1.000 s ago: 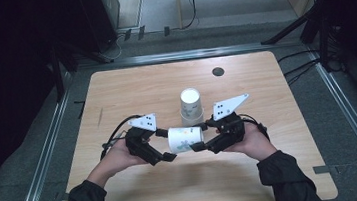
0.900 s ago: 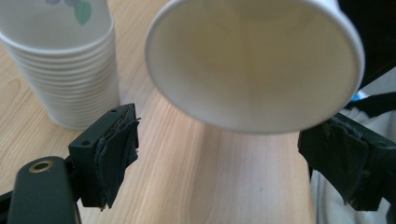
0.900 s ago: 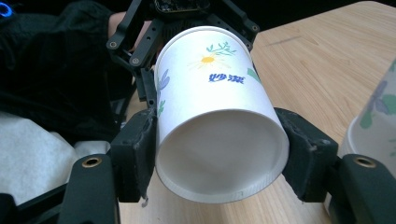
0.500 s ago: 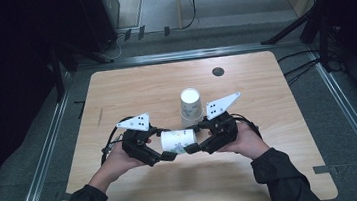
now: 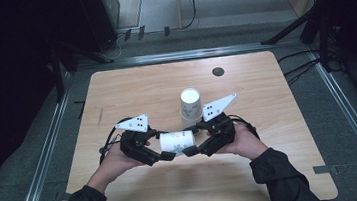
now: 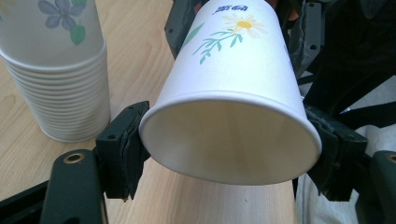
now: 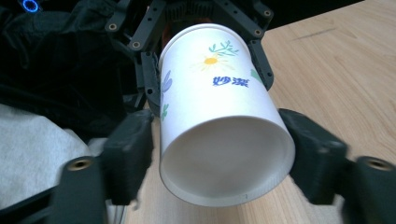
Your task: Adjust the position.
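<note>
- a paper cup is held on its side in the air, low over the wooden table, near the person's edge and between the two grippers.
- the left gripper has just been closing its jaws; in the left gripper view its pads are pressed on the wide rim at the mouth of the cup, one pad on each side.
- the right gripper has just been opening its jaws; in the right gripper view they are spread beside the bottom end of the cup with a small gap, so the cup is not pinched there.
- the cup is judged to be very light, thin and soft, so it could be squashed by a hard squeeze.
- the rolled rim and the flat bottom are likely the stiffest parts, so those are the best places for it to be held.
- the smooth side might slip, and it gets narrower toward the bottom.
- nothing is seen inside the cup; it looks empty and dry.
- a stack of cups with the same flower print is stood on the table just behind the grippers.
- in the high view the white top of the stack is seen, but it cannot be told whether anything is in it.
</note>
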`<state>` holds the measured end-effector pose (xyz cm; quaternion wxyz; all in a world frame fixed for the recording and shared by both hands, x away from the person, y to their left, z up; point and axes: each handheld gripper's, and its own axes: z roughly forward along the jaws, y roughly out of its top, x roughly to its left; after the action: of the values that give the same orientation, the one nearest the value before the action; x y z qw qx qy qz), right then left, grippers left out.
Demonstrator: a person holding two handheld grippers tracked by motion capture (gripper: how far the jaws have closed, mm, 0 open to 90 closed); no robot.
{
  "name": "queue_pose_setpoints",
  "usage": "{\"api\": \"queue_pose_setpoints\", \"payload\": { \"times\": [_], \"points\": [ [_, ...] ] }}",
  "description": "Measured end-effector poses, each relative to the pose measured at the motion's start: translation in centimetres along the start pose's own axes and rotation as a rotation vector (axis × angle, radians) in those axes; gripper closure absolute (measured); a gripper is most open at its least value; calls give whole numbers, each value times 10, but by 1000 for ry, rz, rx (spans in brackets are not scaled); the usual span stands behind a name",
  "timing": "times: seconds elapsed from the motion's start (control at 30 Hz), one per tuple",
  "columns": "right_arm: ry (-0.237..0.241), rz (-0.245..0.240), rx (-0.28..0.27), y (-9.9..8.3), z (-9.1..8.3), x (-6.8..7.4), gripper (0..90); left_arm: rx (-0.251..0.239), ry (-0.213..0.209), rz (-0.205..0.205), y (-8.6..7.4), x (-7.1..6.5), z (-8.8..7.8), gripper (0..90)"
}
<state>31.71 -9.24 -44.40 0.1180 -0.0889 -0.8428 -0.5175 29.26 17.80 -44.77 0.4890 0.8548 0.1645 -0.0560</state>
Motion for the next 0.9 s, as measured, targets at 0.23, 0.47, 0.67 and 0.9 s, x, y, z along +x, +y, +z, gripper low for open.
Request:
{"api": "queue_pose_setpoints", "payload": {
  "times": [0.23, 0.47, 0.67, 0.9],
  "points": [
    [-55, -19, 55, -5, 3, 0, 236, 79, 34, 20, 3, 1, -5, 247],
    [-85, -21, 67, -11, -2, 0, 236, 193, 63, 46, 9, 1, 0, 248],
    [-104, -29, 81, -15, -2, 2, 236, 300, 61, 55, 9, 1, 14, 248],
    [-93, -31, 126, -23, 5, 2, 249, 416, 59, 92, 15, -4, 29, 247]
  ]
}}
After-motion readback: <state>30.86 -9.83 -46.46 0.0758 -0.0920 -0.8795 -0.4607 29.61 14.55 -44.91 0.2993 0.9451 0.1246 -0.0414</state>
